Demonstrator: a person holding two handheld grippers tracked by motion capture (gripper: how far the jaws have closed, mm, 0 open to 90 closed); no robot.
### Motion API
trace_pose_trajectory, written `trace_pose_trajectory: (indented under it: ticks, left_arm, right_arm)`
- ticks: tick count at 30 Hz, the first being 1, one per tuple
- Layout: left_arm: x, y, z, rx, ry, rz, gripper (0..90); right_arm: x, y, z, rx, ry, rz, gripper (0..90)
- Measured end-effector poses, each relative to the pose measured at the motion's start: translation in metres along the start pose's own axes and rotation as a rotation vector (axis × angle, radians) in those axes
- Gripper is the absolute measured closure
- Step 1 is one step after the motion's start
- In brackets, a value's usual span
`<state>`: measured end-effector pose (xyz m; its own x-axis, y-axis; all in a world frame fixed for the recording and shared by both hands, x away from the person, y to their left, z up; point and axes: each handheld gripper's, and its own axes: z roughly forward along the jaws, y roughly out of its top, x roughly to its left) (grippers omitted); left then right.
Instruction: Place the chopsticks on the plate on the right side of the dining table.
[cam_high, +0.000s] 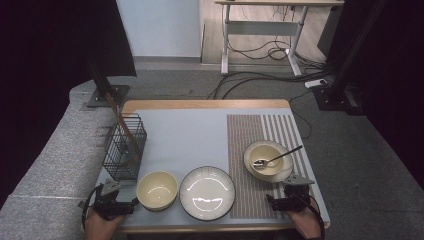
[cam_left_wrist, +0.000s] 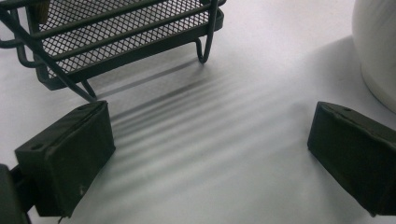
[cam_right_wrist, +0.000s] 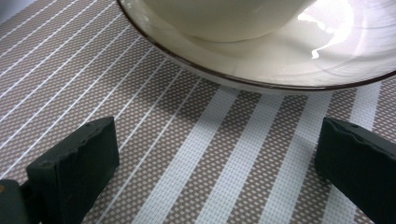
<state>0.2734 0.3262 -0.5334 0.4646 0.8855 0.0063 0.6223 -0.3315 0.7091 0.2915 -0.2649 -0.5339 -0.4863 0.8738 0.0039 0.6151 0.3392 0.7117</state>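
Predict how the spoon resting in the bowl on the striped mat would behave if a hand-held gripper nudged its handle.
The spoon looks like rigid metal, so it probably won't bend. Its handle overhangs the rim of the bowl, so it would likely pivot or slide along the rim. The glossy bowl looks slippery and breakable.

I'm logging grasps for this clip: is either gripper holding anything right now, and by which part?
Nothing is held. The left gripper is open over bare table beside the rack; the right gripper is open over the striped mat, short of the plate.

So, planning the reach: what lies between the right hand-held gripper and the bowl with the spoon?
Only bare striped placemat, seen in the right gripper view; the bowl sits on a plate.
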Motion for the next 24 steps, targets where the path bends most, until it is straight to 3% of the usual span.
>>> trace_pose_trajectory:
  ticks: [12, 24]
  left_arm:
    - [0.0, 0.0, 0.0, 0.001, -0.002, -0.002, 0.3]
    - [0.0, 0.0, 0.0, 0.001, -0.002, -0.002, 0.3]
  right_arm:
    - [0.005, 0.001, -0.019, -0.017, 0.013, 0.001, 0.0]
    - [0.018, 0.016, -0.038, -0.007, 0.058, -0.056, 0.8]
